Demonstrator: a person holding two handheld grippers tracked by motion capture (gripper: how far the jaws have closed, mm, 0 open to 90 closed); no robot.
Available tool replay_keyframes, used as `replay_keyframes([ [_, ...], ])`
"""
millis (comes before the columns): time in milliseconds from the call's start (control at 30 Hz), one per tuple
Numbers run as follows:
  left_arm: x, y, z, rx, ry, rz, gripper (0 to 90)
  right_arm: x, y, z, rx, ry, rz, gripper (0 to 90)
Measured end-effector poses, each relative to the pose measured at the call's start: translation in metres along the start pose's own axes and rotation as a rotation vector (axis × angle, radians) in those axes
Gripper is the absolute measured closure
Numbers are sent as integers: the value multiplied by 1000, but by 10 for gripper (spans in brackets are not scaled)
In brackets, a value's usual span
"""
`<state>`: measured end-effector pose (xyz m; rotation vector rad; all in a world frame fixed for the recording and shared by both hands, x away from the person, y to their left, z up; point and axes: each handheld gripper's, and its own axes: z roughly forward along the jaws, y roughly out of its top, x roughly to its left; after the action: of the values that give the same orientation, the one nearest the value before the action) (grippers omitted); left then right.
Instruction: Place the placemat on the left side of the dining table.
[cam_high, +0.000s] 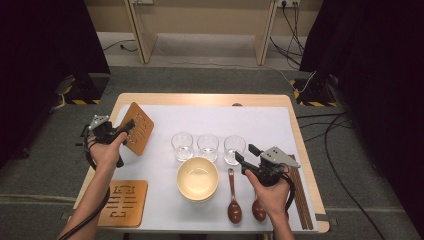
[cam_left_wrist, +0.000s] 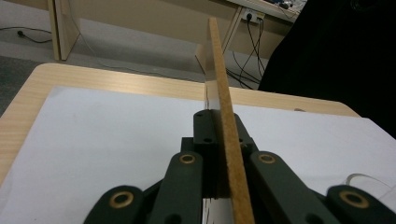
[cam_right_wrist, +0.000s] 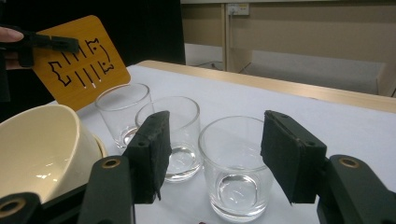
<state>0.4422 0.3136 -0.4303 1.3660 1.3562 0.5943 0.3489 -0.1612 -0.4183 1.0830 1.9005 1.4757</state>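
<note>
No readable text, label, brand or number appears on anything in these views.

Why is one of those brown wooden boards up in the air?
The left gripper is shut on the cut-out brown wooden board and holds it tilted above the white table cover, while its twin wooden board lies flat at the table's near corner. Nothing looks spilled or broken.
</note>
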Motion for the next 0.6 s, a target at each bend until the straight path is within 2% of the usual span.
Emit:
replay_keyframes([
  [300,-3,-3,10,6,4,-17,857,0,0,0,0,0,3,430],
  [600,-4,-9,19,16,9,-54,856,-1,-1,0,0,-1,4,430],
])
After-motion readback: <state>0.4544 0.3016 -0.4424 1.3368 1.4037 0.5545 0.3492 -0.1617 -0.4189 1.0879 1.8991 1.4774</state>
